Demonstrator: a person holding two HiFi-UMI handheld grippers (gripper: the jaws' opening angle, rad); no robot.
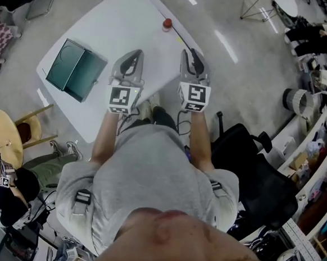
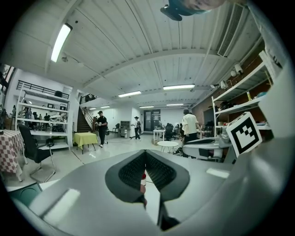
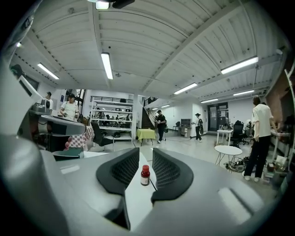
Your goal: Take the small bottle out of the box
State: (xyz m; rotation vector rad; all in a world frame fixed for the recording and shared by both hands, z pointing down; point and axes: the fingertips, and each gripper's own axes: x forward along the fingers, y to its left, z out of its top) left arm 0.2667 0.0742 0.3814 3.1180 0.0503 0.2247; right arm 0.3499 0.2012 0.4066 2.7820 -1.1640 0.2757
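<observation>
Step status: extraction looked done. The small bottle (image 1: 167, 24) stood upright on the bench (image 1: 121, 28) near its far edge, red cap up, well apart from the green box (image 1: 75, 69) at the bench's left side. The box sat with its lid open; I couldn't see anything left inside it from the head view.

Left tongs (image 2: 145, 159): tips together, only a thin slit lower down, nothing gripped. The bottle showed through that slit, far off on the bench.

Right tongs (image 3: 145, 159): jaws roughly half apart and empty. The bottle sat framed in the gap, but well ahead of the pads with no contact.

Both tongs hung side by side over the near edge of the bench, pointing about level and clear of both box and bottle.

My read: this was the release-and-clear phase, not a reach. If anything remained, it was confirming that the bottle was stable and keeping both tongs out of its way. A re-grasp would have called for the right tongs: open wider, go forward along the bench, and close on the body below the cap. A knock to the cap was the tip-over risk.
</observation>
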